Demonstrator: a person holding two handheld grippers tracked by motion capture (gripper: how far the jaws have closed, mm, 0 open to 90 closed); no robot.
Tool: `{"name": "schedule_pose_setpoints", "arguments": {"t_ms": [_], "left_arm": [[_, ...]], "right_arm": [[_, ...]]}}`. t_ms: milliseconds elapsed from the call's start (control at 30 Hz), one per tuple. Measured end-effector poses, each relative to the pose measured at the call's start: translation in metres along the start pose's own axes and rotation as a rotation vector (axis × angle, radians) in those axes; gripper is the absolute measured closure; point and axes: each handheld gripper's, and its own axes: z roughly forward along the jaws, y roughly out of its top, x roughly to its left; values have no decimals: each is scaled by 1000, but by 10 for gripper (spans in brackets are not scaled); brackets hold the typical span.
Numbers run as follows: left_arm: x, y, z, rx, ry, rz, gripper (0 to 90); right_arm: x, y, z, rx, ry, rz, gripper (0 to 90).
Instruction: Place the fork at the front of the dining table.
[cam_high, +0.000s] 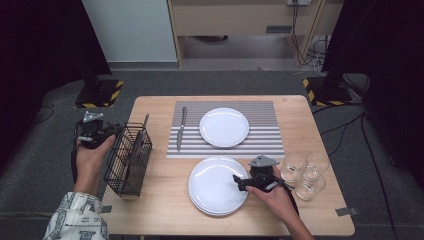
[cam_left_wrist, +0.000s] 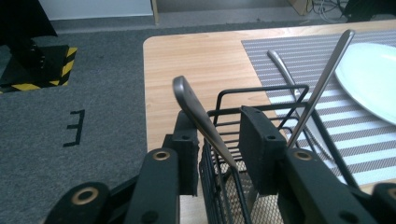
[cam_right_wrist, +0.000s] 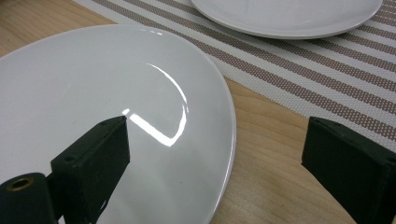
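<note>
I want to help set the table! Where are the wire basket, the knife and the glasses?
wire basket (cam_high: 127, 165), high view, its side wall.
knife (cam_high: 181, 128), high view, mid blade.
glasses (cam_high: 294, 162), high view, one's rim.

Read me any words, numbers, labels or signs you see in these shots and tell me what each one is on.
"E": a black tape mark shaped like that letter, or a sideways 3, on the grey carpet left of the table; which one it is cannot be told.
Yellow and black hazard stripes, no wording, on the stand bases on the floor.
No print can be made out on the plates, wire basket or glasses.
</note>
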Motion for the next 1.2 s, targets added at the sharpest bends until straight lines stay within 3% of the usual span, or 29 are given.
{"name": "schedule_pose_setpoints", "arguments": {"t_ms": [467, 800, 1100, 1200], "left_arm": [[-10, 4, 0, -15, -31, 34, 784], [-17, 5, 3, -10, -50, 63, 786], [-13, 4, 3, -3, -55, 63, 803], [-12, 4, 3, -4, -65, 45, 818]], "right_arm": [[0, 0, 0, 1, 0, -2, 78], [-1, 0, 0, -1, 0, 2, 78], [-1, 0, 0, -3, -2, 9, 78], [-1, 0, 0, -1, -2, 7, 78]]}}
